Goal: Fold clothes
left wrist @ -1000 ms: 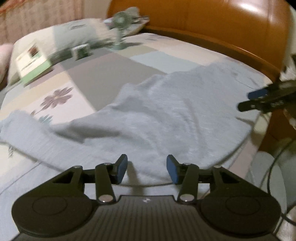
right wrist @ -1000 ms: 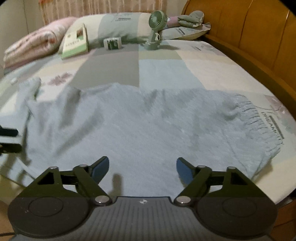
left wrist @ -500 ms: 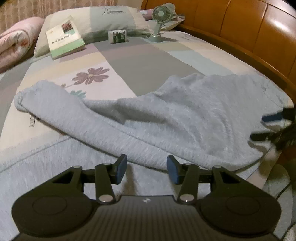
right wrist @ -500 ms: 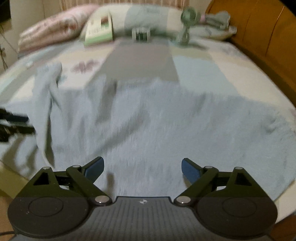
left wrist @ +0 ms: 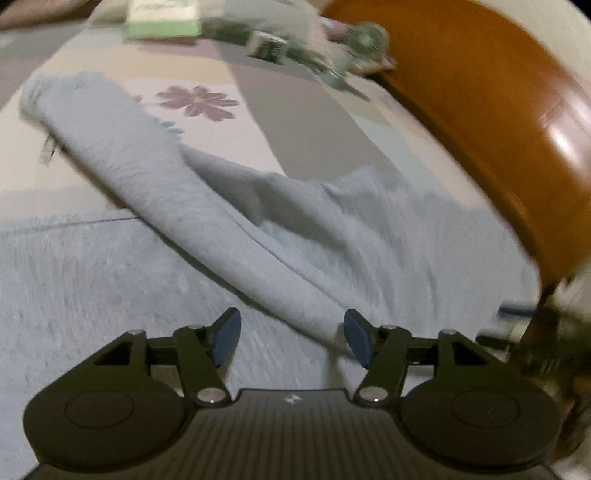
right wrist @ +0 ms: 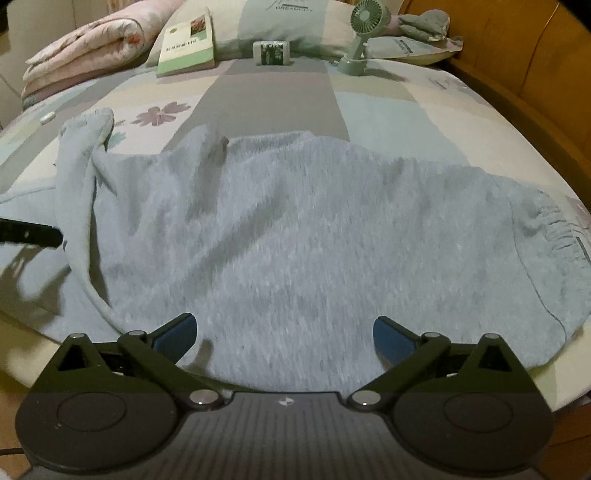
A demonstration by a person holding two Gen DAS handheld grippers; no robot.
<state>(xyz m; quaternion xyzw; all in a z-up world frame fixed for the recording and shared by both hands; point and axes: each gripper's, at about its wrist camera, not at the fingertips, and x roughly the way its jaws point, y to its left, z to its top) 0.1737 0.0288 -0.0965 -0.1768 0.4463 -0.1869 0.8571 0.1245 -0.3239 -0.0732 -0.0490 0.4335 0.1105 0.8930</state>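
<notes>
A pale blue fleece sweater [right wrist: 295, 229] lies spread across the patchwork bed [right wrist: 388, 110], one sleeve [left wrist: 155, 177] stretching toward 10 o'clock in the left wrist view. The left tongs [left wrist: 291, 338], just widening, stand apart over the sleeve's near end, gripping nothing. The right tongs [right wrist: 284, 332] gape wide, also just opening, above the sweater's near edge. A green desk fan [right wrist: 360, 33] stands at 12 o'clock.

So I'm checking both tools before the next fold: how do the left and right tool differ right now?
The right tool stands wider open than the left tool. The left hovers by the sweater's long sleeve, the right over its body. Both have just been opening, with blue pads gripping nothing.
</notes>
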